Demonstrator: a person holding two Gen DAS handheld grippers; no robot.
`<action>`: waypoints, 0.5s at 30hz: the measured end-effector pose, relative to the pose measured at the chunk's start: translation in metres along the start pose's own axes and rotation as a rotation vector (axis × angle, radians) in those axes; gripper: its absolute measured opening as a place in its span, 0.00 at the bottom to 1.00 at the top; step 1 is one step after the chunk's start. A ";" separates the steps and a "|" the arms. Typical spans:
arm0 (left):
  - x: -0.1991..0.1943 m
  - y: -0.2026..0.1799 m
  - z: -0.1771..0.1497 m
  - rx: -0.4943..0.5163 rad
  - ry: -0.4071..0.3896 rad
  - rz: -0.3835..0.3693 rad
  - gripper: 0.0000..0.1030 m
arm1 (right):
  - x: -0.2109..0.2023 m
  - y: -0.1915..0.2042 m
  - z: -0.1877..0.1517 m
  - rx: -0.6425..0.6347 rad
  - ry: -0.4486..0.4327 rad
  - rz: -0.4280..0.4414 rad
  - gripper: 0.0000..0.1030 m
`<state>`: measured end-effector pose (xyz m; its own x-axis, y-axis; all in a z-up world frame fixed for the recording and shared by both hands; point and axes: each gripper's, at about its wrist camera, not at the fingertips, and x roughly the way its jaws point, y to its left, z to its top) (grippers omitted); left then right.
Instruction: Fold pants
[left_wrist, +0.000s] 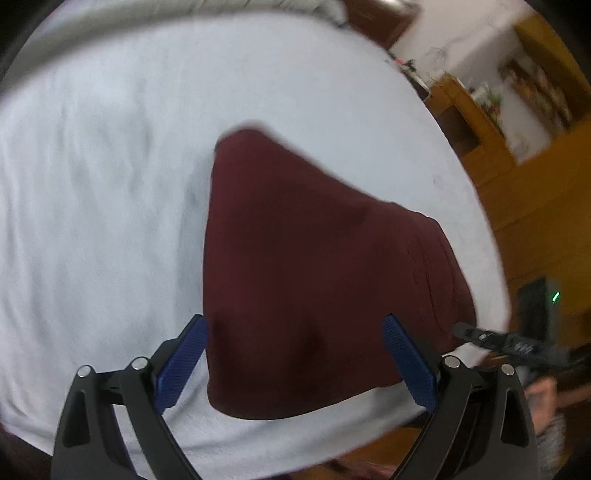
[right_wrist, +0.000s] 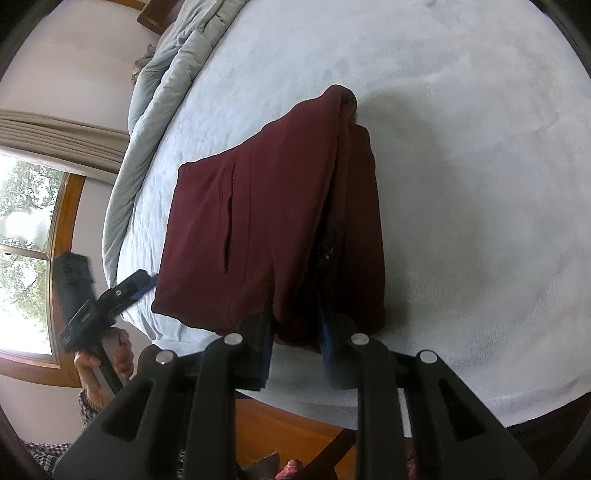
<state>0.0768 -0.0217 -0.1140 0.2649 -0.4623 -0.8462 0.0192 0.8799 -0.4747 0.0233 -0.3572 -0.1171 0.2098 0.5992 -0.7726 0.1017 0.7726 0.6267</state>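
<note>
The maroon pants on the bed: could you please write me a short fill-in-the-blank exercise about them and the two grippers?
1. The folded pants are ____ in colour.
2. The pants lie on a pale ____ bedcover.
3. The right gripper is ____ on the near edge of the pants.
4. The left gripper has its blue pads spread ____, pressing on nothing.

Missing words: maroon; blue; shut; open

Mounted on each gripper, looking steeply down along the fingers from close above the bed, from opposite sides, sharing the folded pants and light bedcover.
</note>
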 end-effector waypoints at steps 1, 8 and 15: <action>0.003 0.010 0.001 -0.033 0.018 -0.005 0.93 | 0.000 -0.001 0.000 0.002 -0.001 0.002 0.21; 0.037 0.049 0.006 -0.150 0.179 -0.206 0.93 | 0.001 -0.002 -0.001 0.009 -0.002 0.014 0.23; 0.046 0.045 0.003 -0.166 0.190 -0.206 0.50 | -0.003 -0.006 0.006 0.020 0.018 0.040 0.23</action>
<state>0.0932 -0.0034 -0.1733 0.0865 -0.6547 -0.7510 -0.1076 0.7432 -0.6603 0.0276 -0.3645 -0.1179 0.1969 0.6335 -0.7483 0.1127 0.7436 0.6591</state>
